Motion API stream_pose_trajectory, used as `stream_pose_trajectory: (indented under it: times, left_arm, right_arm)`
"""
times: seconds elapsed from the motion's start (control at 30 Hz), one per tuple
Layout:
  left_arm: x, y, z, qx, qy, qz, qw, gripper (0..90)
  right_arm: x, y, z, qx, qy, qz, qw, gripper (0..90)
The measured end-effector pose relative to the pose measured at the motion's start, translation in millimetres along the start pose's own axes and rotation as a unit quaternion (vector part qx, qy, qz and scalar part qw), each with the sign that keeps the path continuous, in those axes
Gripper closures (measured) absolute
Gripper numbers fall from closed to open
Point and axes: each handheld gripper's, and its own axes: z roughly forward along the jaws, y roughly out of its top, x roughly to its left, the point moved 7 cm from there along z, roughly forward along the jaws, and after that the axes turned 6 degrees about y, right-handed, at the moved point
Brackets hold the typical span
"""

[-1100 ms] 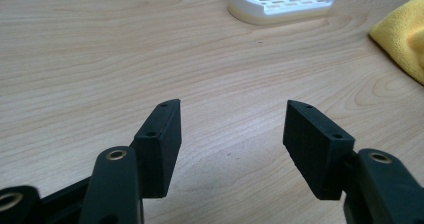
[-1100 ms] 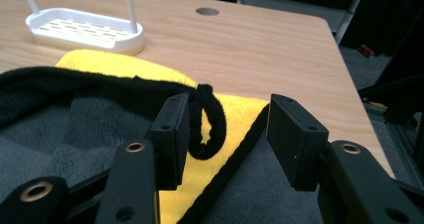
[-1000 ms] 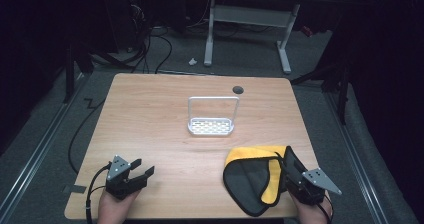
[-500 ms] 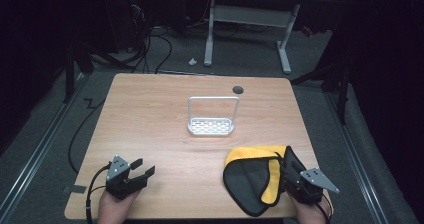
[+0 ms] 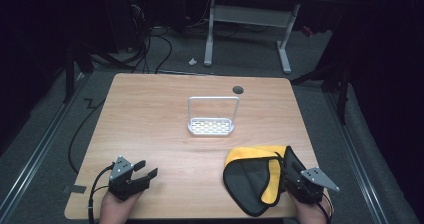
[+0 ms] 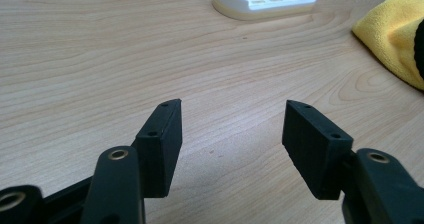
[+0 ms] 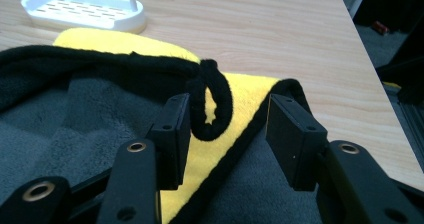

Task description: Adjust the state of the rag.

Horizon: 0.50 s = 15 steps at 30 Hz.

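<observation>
A folded cloth, yellow on one side and grey with a black hem on the other, lies at the table's near right corner. My right gripper sits at the cloth's right edge, where a flap is turned up. In the right gripper view its jaws stand open around a curled loop of black hem; they have just been closing a little without pressing on it. My left gripper rests open near the front left edge, with bare wood between its jaws. The cloth lies off to its right.
A white slotted dish with a tall hoop handle stands at mid-table, just beyond the cloth. A round cable hole is near the far edge. The wooden table ends close behind both hands; cables and desk legs lie on the dark floor beyond.
</observation>
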Motion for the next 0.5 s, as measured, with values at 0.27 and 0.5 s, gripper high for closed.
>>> stream_pose_trajectory:
  times: [0.27,0.5]
  left_arm:
    - [-0.7,-0.3,0.1,0.0,-0.003,-0.001,1.0,41.4]
    - [-2.4,-0.5,0.6,0.0,-0.006,0.001,1.0,41.4]
  right_arm:
    - [-9.1,-13.5,7.8,0.054,-0.007,0.016,0.9984,59.3]
    - [-10.2,-28.1,17.3,0.12,-0.006,0.021,0.9925,67.2]
